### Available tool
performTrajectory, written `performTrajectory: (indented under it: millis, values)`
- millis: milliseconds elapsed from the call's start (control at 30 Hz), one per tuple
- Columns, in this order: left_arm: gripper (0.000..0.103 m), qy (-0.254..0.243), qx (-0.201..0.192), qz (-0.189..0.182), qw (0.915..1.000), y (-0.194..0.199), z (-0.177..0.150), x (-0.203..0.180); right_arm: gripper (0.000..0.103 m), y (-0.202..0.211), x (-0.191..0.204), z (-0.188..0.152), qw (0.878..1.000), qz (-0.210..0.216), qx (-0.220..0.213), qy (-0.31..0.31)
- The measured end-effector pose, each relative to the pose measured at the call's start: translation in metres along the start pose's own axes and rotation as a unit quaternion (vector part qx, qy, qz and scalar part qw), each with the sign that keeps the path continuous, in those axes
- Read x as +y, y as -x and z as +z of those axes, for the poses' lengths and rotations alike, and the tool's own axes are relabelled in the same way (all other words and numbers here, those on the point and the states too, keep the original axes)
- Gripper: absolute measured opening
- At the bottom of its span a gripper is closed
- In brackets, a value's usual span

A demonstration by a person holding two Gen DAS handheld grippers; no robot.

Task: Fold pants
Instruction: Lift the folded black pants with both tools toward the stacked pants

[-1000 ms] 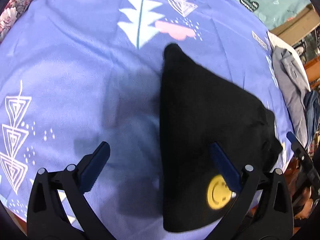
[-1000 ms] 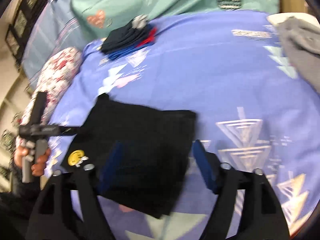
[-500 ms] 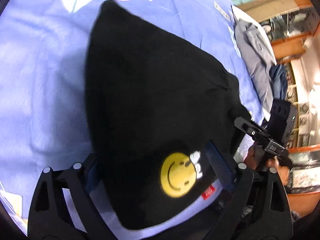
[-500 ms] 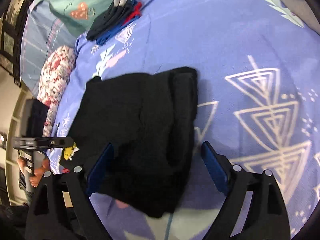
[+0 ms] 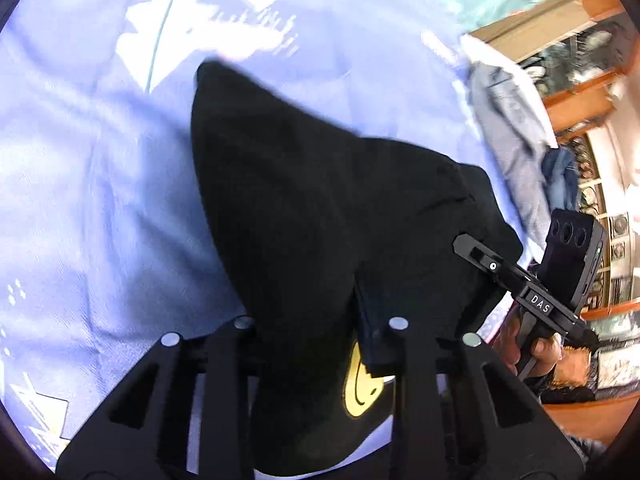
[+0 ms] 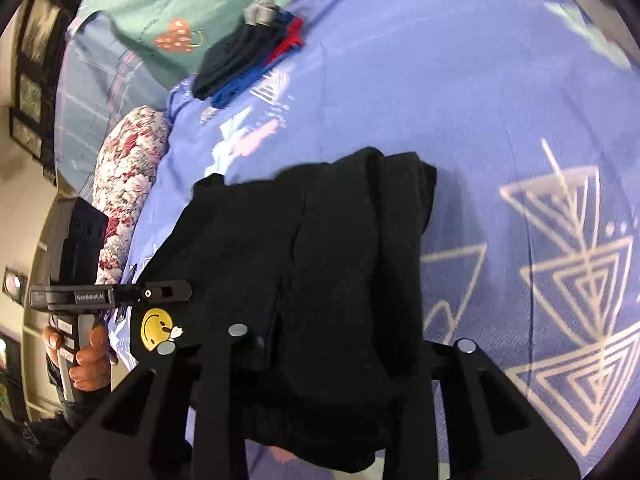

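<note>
Folded black pants (image 5: 320, 216) with a yellow smiley patch (image 6: 156, 327) lie at the near edge of the bed (image 6: 480, 92), which has a blue patterned sheet. A stack of dark, blue and red clothes (image 6: 248, 56) sits by the far edge next to a green cover (image 6: 180, 4), well apart from the pants. A floral pillow (image 6: 128, 176) lies along the left edge, and a grey garment (image 5: 508, 128) at the right edge.

The left gripper (image 5: 320, 320) has just been closing and pinches the near corner of the pants by the patch. The right gripper (image 6: 340, 340) has likewise just been closing and clamps the thick folded end. Its fingertips are buried in cloth, and the left view is blurred. Bare sheet stretches beyond the pants toward the far edge.
</note>
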State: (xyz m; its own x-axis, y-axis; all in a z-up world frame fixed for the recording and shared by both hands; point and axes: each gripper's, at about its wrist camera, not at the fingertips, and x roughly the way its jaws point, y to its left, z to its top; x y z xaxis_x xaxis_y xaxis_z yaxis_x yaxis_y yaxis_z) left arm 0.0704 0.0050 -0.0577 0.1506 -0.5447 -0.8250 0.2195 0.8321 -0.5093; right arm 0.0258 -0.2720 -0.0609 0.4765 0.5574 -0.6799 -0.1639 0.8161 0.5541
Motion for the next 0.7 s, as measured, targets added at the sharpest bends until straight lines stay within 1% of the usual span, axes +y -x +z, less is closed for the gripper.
performTrajectory:
  millis: [67,100,133,167,233,300,333,367,400,433,500,533,567,633,667,700]
  values:
    - [0.028,-0.018,-0.028,-0.014,0.9993,0.022,0.005,-0.014,0.028,0.013,0.017,0.012,0.999,0.017,-0.019,0.020]
    - [0.028,-0.027,-0.042,-0.016,0.9986,0.032,0.009,-0.020,0.027,0.019,0.028,0.022,0.999,0.023,-0.029,0.036]
    - [0.028,-0.036,-0.055,-0.014,0.9977,0.041,0.013,-0.025,0.027,0.024,0.037,0.030,0.998,0.024,-0.039,0.050]
    - [0.028,-0.050,-0.079,-0.009,0.9956,0.057,0.022,-0.032,0.027,0.029,0.047,0.040,0.996,0.024,-0.048,0.066]
    - [0.028,-0.067,-0.111,-0.004,0.9915,0.082,0.040,-0.040,0.027,0.037,0.070,0.067,0.992,0.024,-0.072,0.101]
    - [0.028,-0.070,-0.145,-0.005,0.9869,0.113,0.071,-0.042,0.027,0.042,0.088,0.098,0.987,0.025,-0.091,0.129]
    - [0.028,-0.070,-0.156,-0.003,0.9853,0.124,0.084,-0.041,0.027,0.043,0.101,0.120,0.983,0.024,-0.104,0.147]
    - [0.028,-0.070,-0.172,0.005,0.9827,0.138,0.104,-0.040,0.027,0.042,0.112,0.141,0.980,0.023,-0.112,0.162]
    - [0.028,-0.070,-0.185,0.015,0.9801,0.149,0.123,-0.038,0.027,0.038,0.126,0.169,0.976,0.023,-0.123,0.176]
    - [0.028,-0.068,-0.197,0.023,0.9777,0.157,0.142,-0.037,0.027,0.033,0.135,0.188,0.972,0.020,-0.133,0.190]
    - [0.029,-0.067,-0.224,0.047,0.9712,0.172,0.188,-0.026,0.027,0.016,0.152,0.227,0.965,0.016,-0.148,0.216]
    - [0.029,-0.057,-0.232,0.053,0.9696,0.176,0.211,-0.016,0.028,0.003,0.159,0.251,0.962,0.017,-0.153,0.224]
    - [0.029,-0.053,-0.236,0.057,0.9686,0.177,0.227,-0.009,0.028,-0.014,0.165,0.274,0.960,0.015,-0.153,0.234]
    - [0.030,-0.033,-0.245,0.067,0.9666,0.171,0.265,0.014,0.028,-0.053,0.167,0.313,0.961,0.010,-0.144,0.237]
    - [0.030,-0.029,-0.248,0.083,0.9648,0.163,0.286,0.029,0.028,-0.075,0.166,0.332,0.963,0.006,-0.134,0.235]
    - [0.032,-0.013,-0.251,0.092,0.9636,0.151,0.305,0.048,0.028,-0.091,0.163,0.343,0.964,0.001,-0.129,0.232]
